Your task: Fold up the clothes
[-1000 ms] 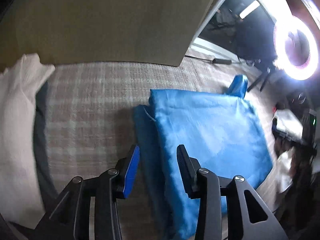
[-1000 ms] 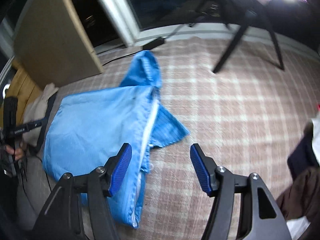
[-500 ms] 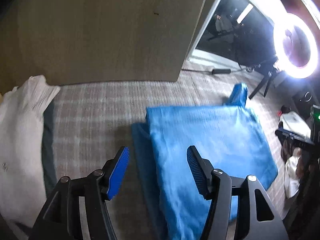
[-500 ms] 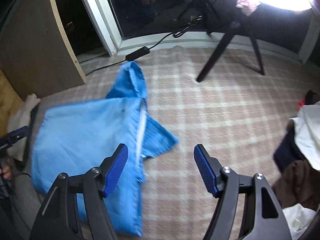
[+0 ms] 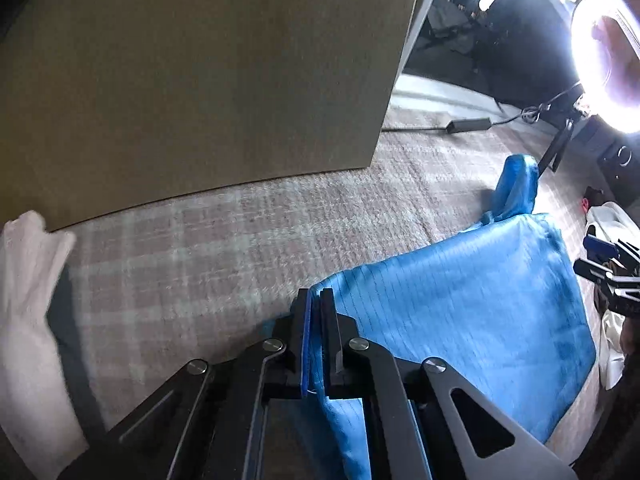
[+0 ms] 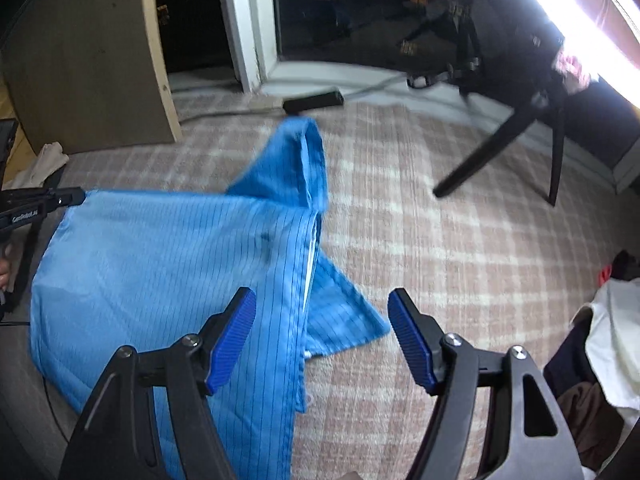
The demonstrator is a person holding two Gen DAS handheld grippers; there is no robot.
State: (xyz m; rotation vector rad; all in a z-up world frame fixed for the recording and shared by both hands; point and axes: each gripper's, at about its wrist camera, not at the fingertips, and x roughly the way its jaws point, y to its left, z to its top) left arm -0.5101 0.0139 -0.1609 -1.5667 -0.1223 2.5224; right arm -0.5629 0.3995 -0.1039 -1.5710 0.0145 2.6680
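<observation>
A: What's new with the left gripper (image 5: 316, 336)?
B: A moment ago its jaws stood apart; now they're clamped on the blue jacket's (image 5: 460, 300) corner, on the carpet (image 5: 240, 240).
A: The right gripper (image 6: 322, 340)?
B: Jaws apart, empty, above the zip edge. A fold can start.

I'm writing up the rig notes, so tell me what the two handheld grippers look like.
Both are alike: the left gripper and right gripper have matte black angular linkage arms with triangular cutouts and round silver pivot screws. Each finger carries a ribbed bright blue pad. White lettering marks the left gripper's black body in the right wrist view.
</observation>
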